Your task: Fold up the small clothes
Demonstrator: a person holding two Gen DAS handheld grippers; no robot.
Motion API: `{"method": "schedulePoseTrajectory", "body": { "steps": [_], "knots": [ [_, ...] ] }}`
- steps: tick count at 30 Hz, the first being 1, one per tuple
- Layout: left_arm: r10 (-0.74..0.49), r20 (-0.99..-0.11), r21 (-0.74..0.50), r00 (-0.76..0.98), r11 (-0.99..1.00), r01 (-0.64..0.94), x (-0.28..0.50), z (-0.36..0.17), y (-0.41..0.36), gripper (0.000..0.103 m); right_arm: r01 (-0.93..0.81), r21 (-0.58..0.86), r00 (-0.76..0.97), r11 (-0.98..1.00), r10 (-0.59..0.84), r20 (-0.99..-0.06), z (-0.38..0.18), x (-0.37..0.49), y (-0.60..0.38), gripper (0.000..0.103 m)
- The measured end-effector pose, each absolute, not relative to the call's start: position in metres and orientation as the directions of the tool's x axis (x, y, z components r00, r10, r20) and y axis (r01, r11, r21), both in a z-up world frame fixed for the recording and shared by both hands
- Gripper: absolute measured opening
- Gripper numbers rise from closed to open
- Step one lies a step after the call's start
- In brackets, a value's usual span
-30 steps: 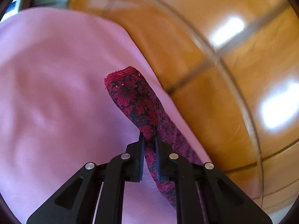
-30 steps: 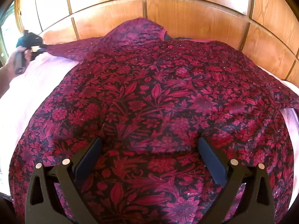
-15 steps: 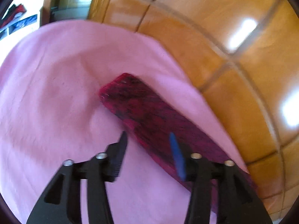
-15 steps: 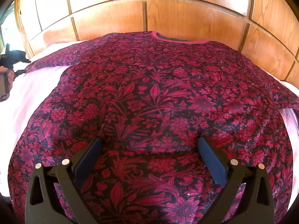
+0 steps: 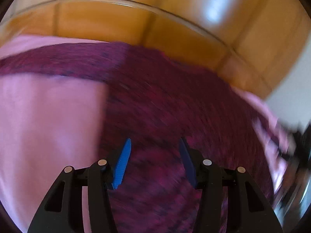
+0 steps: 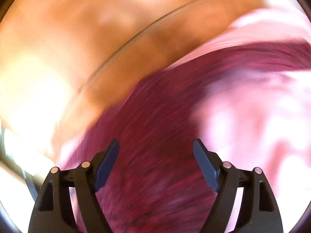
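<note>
You see a pink sheet (image 5: 48,116) covering the surface; the dark red garment (image 5: 165,106) lies spread directly on the sheet, beside the wooden panelling (image 5: 116,23).

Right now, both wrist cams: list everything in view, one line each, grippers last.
Top: one, dark red patterned (print smeared by motion blur), spread flat on the sheet, under both grippers.
Sleeve: one seen clearly, same red, stretched out to the left in the left wrist view.
Sheet: one, pink, under the top.
Wood panelling: orange-brown, with seams, behind the sheet.
Pale wall: one strip, far right of the left wrist view.
Left gripper: one, black with blue pads, fingers apart, empty, over the top.
Right gripper: one, black with dark blue pads, fingers apart, empty, over the top.
</note>
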State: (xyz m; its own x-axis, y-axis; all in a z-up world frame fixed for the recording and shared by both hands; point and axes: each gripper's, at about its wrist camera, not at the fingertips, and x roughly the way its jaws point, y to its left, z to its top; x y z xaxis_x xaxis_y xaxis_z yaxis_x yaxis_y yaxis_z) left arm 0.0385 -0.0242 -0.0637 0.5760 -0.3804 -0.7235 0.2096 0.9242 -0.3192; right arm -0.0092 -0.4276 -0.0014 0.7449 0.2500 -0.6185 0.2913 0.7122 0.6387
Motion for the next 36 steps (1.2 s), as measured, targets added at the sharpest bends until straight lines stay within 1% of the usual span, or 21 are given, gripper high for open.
{"method": "schedulePoseTrajectory", "body": {
  "steps": [2,4,6,8,10,11,13,14,15,18,19,20,22,24,25,26,27,28,32,35,36],
  "knots": [
    [-0.345,-0.742,-0.242,0.575,0.937,0.25,0.036,-0.073,-0.036,0.05,0.393,0.723,0.797,0.568,0.181,-0.576,-0.011,-0.021,-0.492,0.078],
    [-0.33,-0.747,-0.217,0.577,0.941,0.258,0.047,-0.078,-0.043,0.051,0.459,0.78,0.825,0.425,0.122,-0.552,-0.025,-0.028,-0.545,0.078],
    [-0.339,-0.745,-0.231,0.574,0.939,0.254,0.053,-0.081,-0.041,0.052,0.487,0.809,0.836,0.329,0.092,-0.541,-0.04,-0.026,-0.586,0.078],
    [-0.35,-0.745,-0.25,0.567,0.935,0.25,0.053,-0.081,-0.033,0.052,0.534,0.797,0.819,0.283,0.062,-0.571,-0.05,-0.02,-0.607,0.076],
    [-0.345,-0.746,-0.242,0.57,0.937,0.251,0.049,-0.082,-0.035,0.052,0.569,0.783,0.799,0.253,0.053,-0.598,-0.059,-0.009,-0.626,0.061],
    [-0.343,-0.746,-0.237,0.571,0.938,0.254,0.057,-0.084,-0.035,0.053,0.59,0.768,0.785,0.25,0.045,-0.618,-0.061,-0.003,-0.633,0.058],
    [-0.336,-0.747,-0.221,0.574,0.939,0.262,0.055,-0.084,-0.039,0.057,0.623,0.735,0.755,0.268,0.037,-0.654,-0.06,0.01,-0.642,0.038],
    [-0.332,-0.748,-0.215,0.575,0.94,0.263,0.058,-0.085,-0.043,0.057,0.657,0.687,0.719,0.309,0.015,-0.695,-0.055,0.019,-0.644,0.009],
    [-0.333,-0.748,-0.214,0.574,0.94,0.266,0.057,-0.086,-0.046,0.059,0.684,0.629,0.686,0.37,-0.031,-0.727,-0.043,0.026,-0.646,0.0],
    [-0.336,-0.749,-0.218,0.571,0.939,0.267,0.056,-0.086,-0.046,0.059,0.668,0.512,0.699,0.539,-0.22,-0.681,0.006,0.031,-0.642,0.0],
    [-0.338,-0.749,-0.222,0.57,0.938,0.266,0.056,-0.086,-0.046,0.06,0.687,0.415,0.677,0.597,-0.318,-0.664,0.023,0.033,-0.639,0.0],
    [-0.341,-0.748,-0.224,0.569,0.937,0.267,0.057,-0.087,-0.046,0.061,0.714,0.337,0.634,0.614,-0.361,-0.684,0.024,0.039,-0.64,0.0],
    [-0.335,-0.75,-0.216,0.57,0.939,0.267,0.057,-0.087,-0.048,0.061,0.715,0.37,0.607,0.593,-0.264,-0.75,0.005,0.047,-0.65,0.0],
    [-0.337,-0.749,-0.22,0.571,0.939,0.266,0.057,-0.088,-0.047,0.061,0.7,0.453,0.634,0.551,-0.188,-0.75,-0.009,0.041,-0.647,0.009],
    [-0.34,-0.748,-0.225,0.57,0.938,0.265,0.057,-0.088,-0.047,0.061,0.67,0.524,0.678,0.527,-0.145,-0.721,-0.014,0.034,-0.644,0.047],
    [-0.34,-0.748,-0.224,0.57,0.938,0.265,0.058,-0.088,-0.047,0.061,0.648,0.574,0.705,0.5,-0.109,-0.701,-0.018,0.028,-0.64,0.066],
    [-0.339,-0.749,-0.222,0.57,0.938,0.266,0.057,-0.088,-0.048,0.061,0.635,0.616,0.725,0.466,-0.084,-0.684,-0.023,0.02,-0.64,0.074],
    [-0.338,-0.749,-0.22,0.57,0.938,0.266,0.057,-0.088,-0.048,0.061,0.615,0.656,0.748,0.437,-0.06,-0.661,-0.029,0.012,-0.635,0.069],
    [-0.335,-0.75,-0.216,0.571,0.939,0.268,0.057,-0.088,-0.049,0.062,0.58,0.712,0.771,0.396,0.016,-0.637,-0.041,0.011,-0.623,0.069],
    [-0.329,-0.751,-0.208,0.573,0.941,0.268,0.057,-0.088,-0.05,0.062,0.609,0.707,0.755,0.359,0.008,-0.655,-0.049,0.023,-0.637,0.066],
    [-0.328,-0.751,-0.207,0.573,0.941,0.268,0.057,-0.088,-0.05,0.062,0.62,0.71,0.747,0.335,0.024,-0.664,-0.057,0.032,-0.644,0.06]
  ]
}}
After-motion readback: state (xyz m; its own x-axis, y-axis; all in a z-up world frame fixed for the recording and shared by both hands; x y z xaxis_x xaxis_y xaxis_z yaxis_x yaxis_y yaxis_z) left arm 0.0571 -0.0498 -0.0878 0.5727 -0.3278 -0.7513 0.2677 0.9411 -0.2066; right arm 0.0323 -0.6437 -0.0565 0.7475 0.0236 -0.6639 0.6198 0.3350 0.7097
